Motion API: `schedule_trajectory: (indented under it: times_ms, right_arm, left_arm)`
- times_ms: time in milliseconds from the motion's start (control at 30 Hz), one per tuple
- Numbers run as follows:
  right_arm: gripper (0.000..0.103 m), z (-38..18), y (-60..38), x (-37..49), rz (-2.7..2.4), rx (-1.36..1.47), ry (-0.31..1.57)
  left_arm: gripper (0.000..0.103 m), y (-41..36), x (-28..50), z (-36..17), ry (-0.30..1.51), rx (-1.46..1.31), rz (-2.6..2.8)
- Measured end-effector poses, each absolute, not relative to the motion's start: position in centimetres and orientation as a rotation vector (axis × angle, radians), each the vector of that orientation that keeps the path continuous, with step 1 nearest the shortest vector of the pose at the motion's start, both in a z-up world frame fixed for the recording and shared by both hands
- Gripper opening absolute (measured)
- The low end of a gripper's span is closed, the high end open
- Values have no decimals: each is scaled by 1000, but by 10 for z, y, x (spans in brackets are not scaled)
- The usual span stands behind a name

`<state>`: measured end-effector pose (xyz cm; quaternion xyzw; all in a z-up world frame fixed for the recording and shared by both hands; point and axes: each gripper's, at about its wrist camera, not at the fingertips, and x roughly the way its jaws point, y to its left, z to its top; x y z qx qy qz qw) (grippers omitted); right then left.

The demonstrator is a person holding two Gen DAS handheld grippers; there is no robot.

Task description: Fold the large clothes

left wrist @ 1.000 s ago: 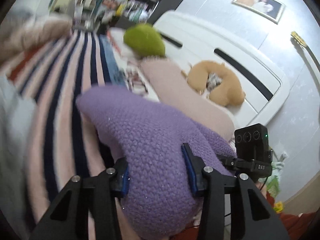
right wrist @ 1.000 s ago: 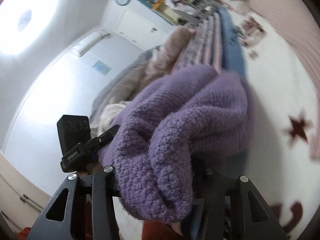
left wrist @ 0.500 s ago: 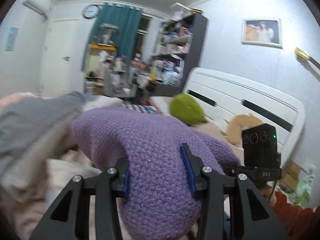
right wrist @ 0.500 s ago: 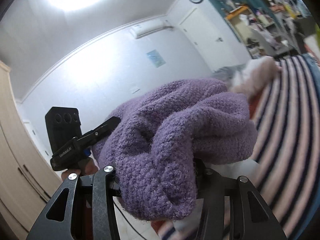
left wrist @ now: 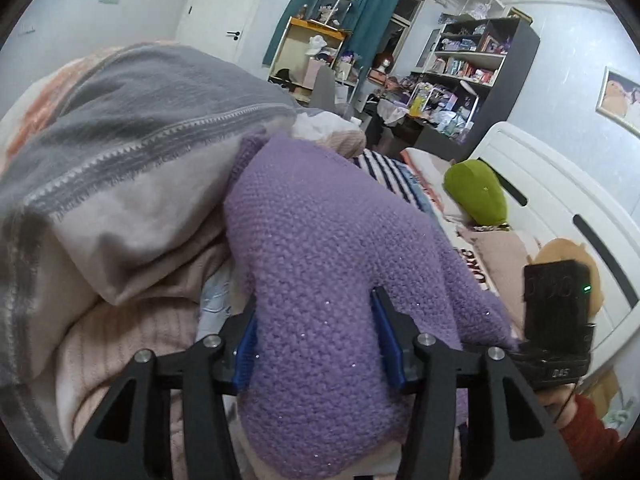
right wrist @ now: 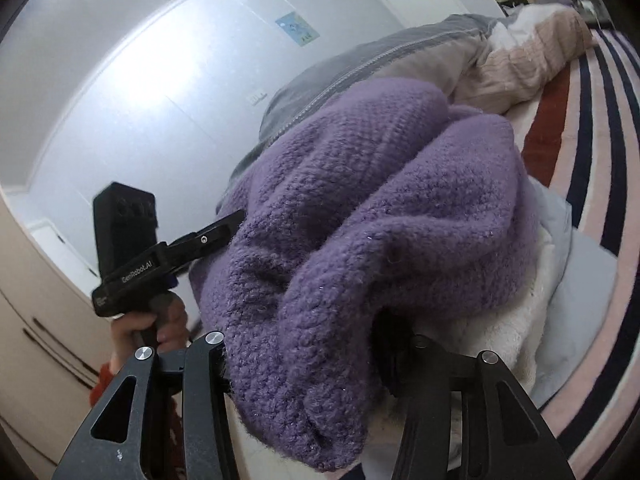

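A folded purple knit sweater [left wrist: 320,280] fills the middle of the left wrist view. My left gripper [left wrist: 316,332] is shut on one end of it, blue pads pressed into the knit. My right gripper [right wrist: 304,356] is shut on the other end of the sweater [right wrist: 360,216]; its fingertips are buried in the wool. The sweater sits against a heap of clothes: a grey and white garment [left wrist: 132,152] and a pale pink ribbed one [left wrist: 132,340]. The other gripper shows in each view, at right [left wrist: 556,320] and at left [right wrist: 132,248].
The striped bedspread [right wrist: 592,128] runs to the right. White and pale blue folded cloth [right wrist: 560,280] lies under the sweater. A green cushion [left wrist: 476,192], a tan neck pillow [left wrist: 568,256] and the white headboard [left wrist: 560,184] are at the bed's head. Shelves stand behind.
Both grippers have carried the sweater away from the pillows, swinging towards the clothes heap, and lowered it onto the folded cloth beside the grey garment. Both grips are unchanged.
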<state>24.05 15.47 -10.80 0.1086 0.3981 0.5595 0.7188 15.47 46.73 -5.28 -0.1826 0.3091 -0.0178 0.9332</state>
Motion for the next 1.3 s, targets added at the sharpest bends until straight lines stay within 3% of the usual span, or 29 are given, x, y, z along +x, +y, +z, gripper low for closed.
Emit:
schedule_trajectory:
  times_ms: [133,200,433,500,633,1033,1300]
  right_arm:
    - [46,-104,154,237,1223,192,869]
    - [48,-101,153,237,1225,205,881]
    - [60,-92,128,251,1207,189,884]
    - [63,-88,121,250,1200,180,877]
    - [72,-76,100,239,1185,121,784]
    - [74,-59,-24,189,1039,-53,585]
    - [78,-64,-127,131,848,-140,455]
  left_arm:
    - [59,458,155,-52,625,-353,-13]
    - [71,455,150,-50,618,-340,10]
    - [71,432,135,-29,597,-251,49]
    - [75,420,128,-20,595,-216,39]
    - [76,394,118,-4,576,-190,23]
    - [82,263,81,32,457,-60,-42]
    - [94,163,46,35,287,-64,-113]
